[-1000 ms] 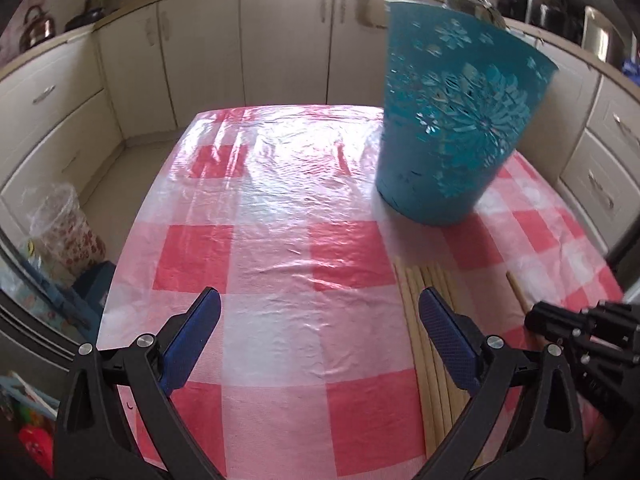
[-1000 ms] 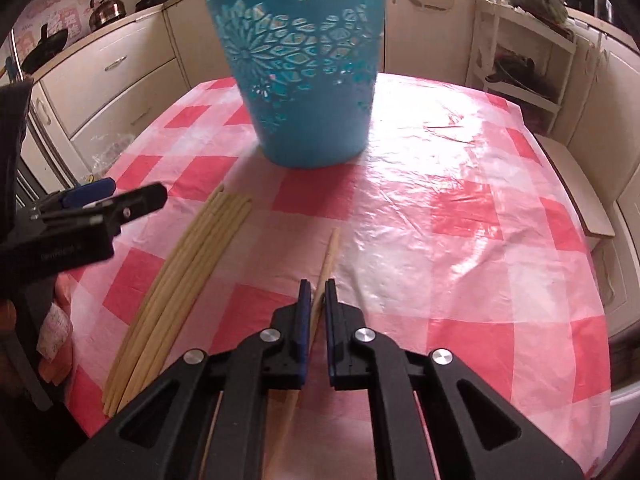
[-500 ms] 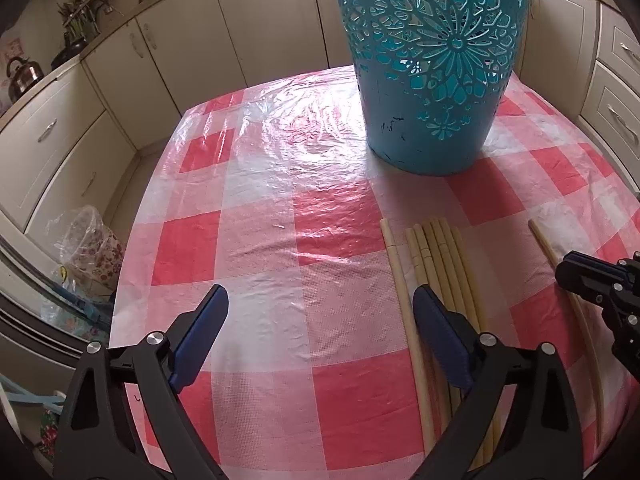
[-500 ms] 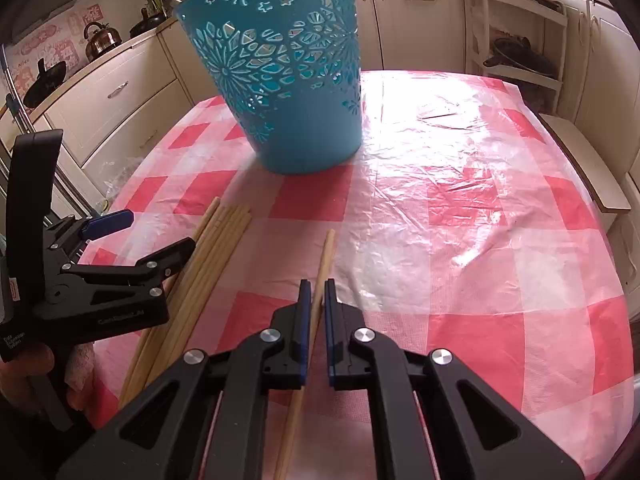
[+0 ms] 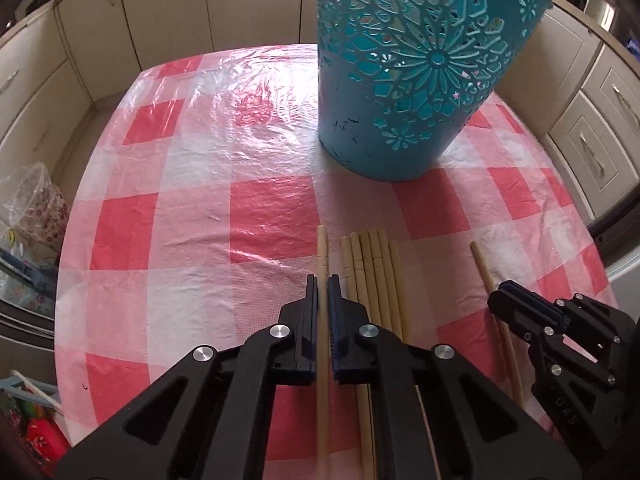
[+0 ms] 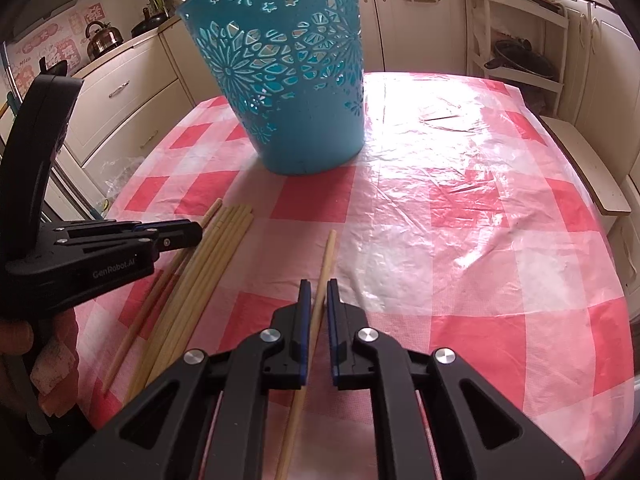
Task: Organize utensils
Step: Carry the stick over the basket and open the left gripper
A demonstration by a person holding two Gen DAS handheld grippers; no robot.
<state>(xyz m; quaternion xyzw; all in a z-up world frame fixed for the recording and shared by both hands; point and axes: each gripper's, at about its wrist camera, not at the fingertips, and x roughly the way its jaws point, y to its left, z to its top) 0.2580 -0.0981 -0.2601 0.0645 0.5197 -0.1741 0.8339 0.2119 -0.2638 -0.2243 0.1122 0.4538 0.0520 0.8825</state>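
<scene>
A tall teal cut-out basket (image 5: 408, 80) stands on the red-and-white checked table; it also shows in the right wrist view (image 6: 292, 80). Several pale wooden chopsticks (image 5: 376, 276) lie bundled in front of it, also in the right wrist view (image 6: 208, 264). My left gripper (image 5: 323, 284) is shut on a single chopstick (image 5: 322, 252) just left of the bundle. My right gripper (image 6: 316, 288) is shut on another lone chopstick (image 6: 327, 260) lying right of the bundle, seen in the left wrist view (image 5: 484, 268).
Cream kitchen cabinets (image 5: 160, 12) surround the table. A plastic-wrapped floral container (image 5: 36, 208) sits on the floor at left. A kettle (image 6: 102, 38) stands on the counter, and a shelf rack (image 6: 520, 40) is at the far right.
My left gripper went from wide open to shut on the leftmost chopstick, having shifted right and closer to the basket. My right gripper stays shut on its chopstick.
</scene>
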